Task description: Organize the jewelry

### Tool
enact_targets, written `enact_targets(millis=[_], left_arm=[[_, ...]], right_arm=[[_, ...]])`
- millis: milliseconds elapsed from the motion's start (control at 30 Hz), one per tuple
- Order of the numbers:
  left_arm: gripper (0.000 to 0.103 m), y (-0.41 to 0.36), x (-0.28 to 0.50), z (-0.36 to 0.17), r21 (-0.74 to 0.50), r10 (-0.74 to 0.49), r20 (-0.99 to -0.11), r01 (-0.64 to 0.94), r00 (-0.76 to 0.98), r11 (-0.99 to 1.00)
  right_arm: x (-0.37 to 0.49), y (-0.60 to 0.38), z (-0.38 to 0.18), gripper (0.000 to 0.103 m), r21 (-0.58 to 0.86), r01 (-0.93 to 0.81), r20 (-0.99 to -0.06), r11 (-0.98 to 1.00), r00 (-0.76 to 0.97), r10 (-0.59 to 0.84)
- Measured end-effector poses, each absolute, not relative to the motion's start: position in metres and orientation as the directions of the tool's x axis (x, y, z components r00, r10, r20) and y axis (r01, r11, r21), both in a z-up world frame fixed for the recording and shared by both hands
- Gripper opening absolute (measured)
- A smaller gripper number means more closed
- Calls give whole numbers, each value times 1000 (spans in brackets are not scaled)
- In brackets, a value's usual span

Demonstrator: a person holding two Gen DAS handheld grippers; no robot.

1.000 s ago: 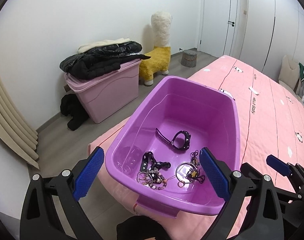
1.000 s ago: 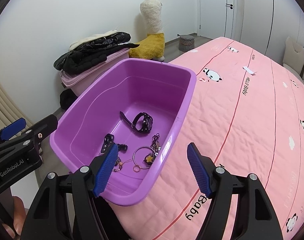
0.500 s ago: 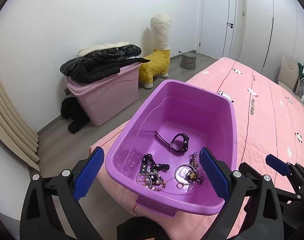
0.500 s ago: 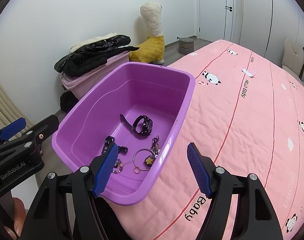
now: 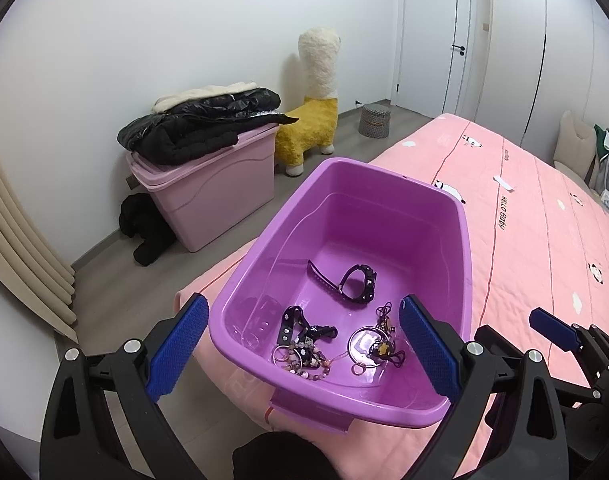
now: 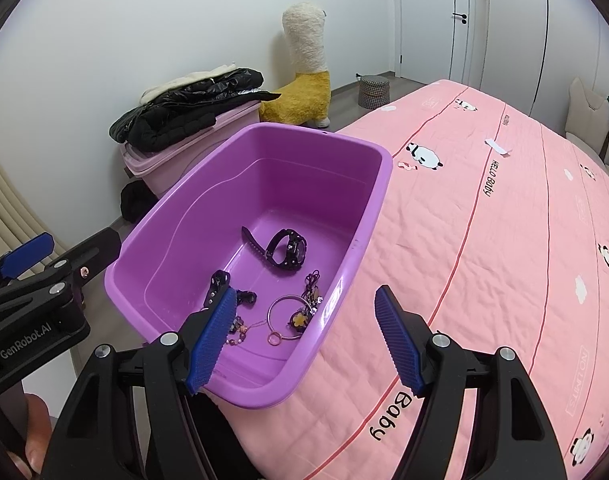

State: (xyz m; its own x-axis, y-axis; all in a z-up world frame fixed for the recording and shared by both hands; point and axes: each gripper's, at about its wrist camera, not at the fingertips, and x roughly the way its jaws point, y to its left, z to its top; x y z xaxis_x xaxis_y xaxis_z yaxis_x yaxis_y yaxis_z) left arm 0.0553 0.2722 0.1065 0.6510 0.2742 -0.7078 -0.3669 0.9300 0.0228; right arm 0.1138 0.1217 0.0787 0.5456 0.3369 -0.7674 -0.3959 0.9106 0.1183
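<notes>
A purple plastic tub (image 5: 462,248) sits at the corner of a bed covered with a pink quilt (image 6: 504,240), and all the jewelry lies loose on its floor. Toward the middle of the tub is a black wristwatch (image 5: 358,282) resting on its side with its strap stretched out. Nearer the front wall lie a black studded strap (image 5: 290,322), a beaded bracelet (image 5: 304,360) tangled with small rings, and a thin metal bangle (image 5: 364,346) with a dark charm cluster (image 5: 384,332) lying partly across it. The rest of the tub's floor is bare. The left hand-held gripper (image 5: 302,350) hangs in front of the tub's near wall with its blue pads spread wide, grasping nothing. The right hand-held gripper (image 6: 304,336) hovers over the tub's near right corner, its jaws likewise released and empty. On the floor beside the bed stands a pink storage bin (image 5: 208,196) with black and cream jackets (image 5: 192,128) piled on its lid.
</notes>
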Motion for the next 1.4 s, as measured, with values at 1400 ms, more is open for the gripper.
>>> enact_targets(millis=[1400], left_arm=[[96, 278, 53, 106, 29, 285, -713, -379, 640, 925]], right_arm=[[111, 125, 81, 69, 115, -403, -766, 908, 545, 339]])
